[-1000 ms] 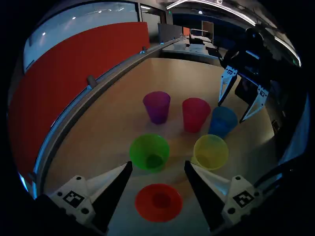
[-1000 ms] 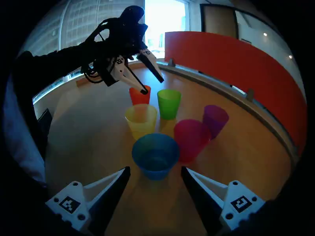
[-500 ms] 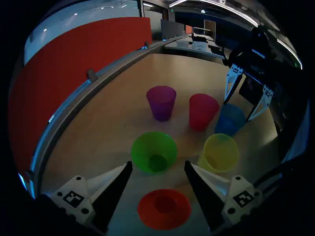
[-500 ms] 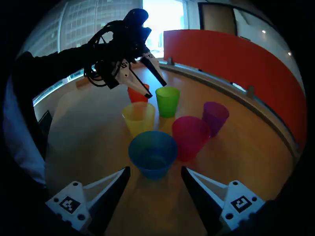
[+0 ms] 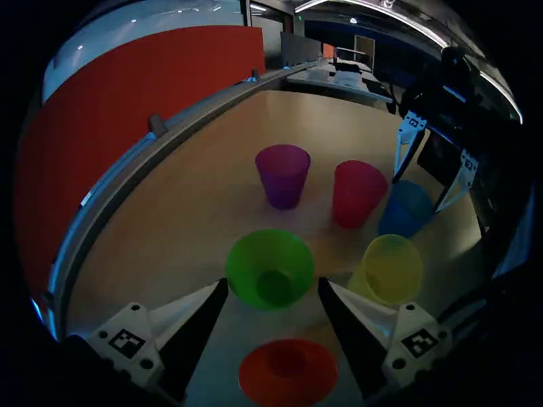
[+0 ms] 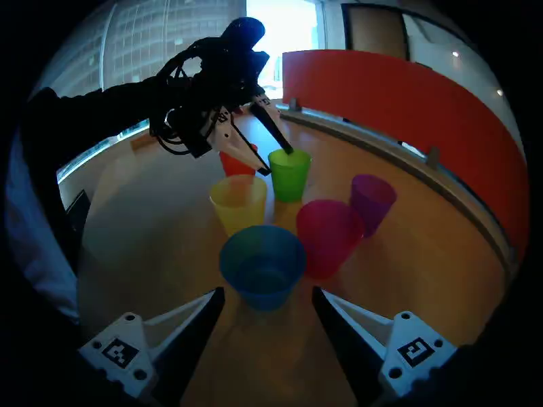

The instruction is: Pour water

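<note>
1. In the left gripper view, your left gripper (image 5: 271,281) is spread wide and holds nothing. The green cup (image 5: 270,268) stands just past its tips. The orange cup (image 5: 288,372) sits nearer, low between the fingers and cut off at the bottom edge.
2. Farther off, left to right, stand the purple cup (image 5: 283,175), red cup (image 5: 358,193) and blue cup (image 5: 406,209). The yellow cup (image 5: 391,270) is near right.
3. At far right your right gripper (image 5: 417,195) points down by the blue cup, open and empty.
4. The right gripper view adds your dark sleeve (image 6: 102,115) reaching in from the left, with the left gripper's tips above the green cup's rim.
5. The cups share a wooden table (image 6: 421,285). A red partition (image 6: 407,102) runs along its right side, and a bright window (image 6: 282,27) lies far behind.
6. You cannot tell whether any cup holds water. A finger partly hides the orange cup there.
</note>
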